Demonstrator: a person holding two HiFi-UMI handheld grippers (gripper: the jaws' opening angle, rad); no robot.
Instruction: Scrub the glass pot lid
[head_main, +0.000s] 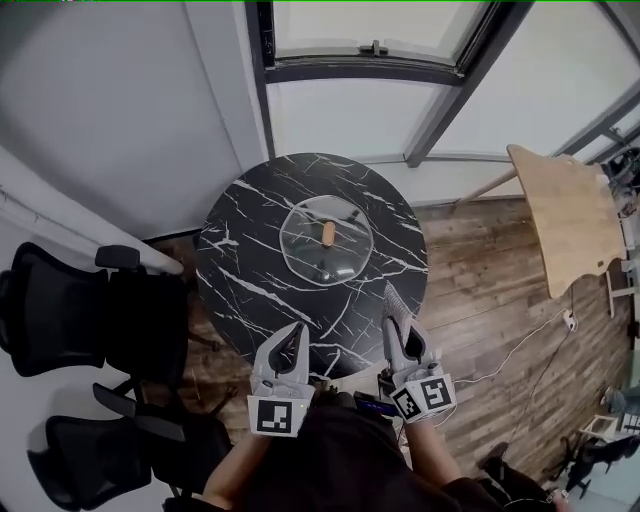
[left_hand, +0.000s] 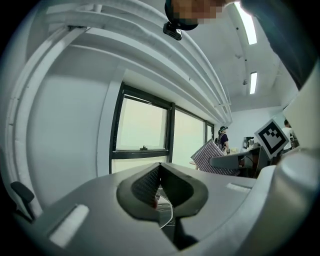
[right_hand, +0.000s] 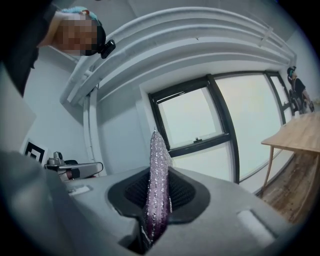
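Glass pot lid (head_main: 327, 241): one; left gripper (left_hand: 159, 172) pressed together, right gripper (right_hand: 159, 189) pinching one scrubber (right_hand: 158, 160).

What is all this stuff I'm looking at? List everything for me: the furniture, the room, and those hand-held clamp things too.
marble table: one, black with white veins, round, centre of the head view
glass pot lid: one, clear with a brownish knob, lying in the table's middle
office chairs: two, black, left of the table
wooden table: one, light brown, far right
window: one, dark frame, beyond the table
plank floor: one, brown, right of the table
scrubbing pad: one, glittery purple, clamped in the right gripper
left gripper: one, grey, jaws together, empty, over the table's near edge
right gripper: one, grey, shut on the pad
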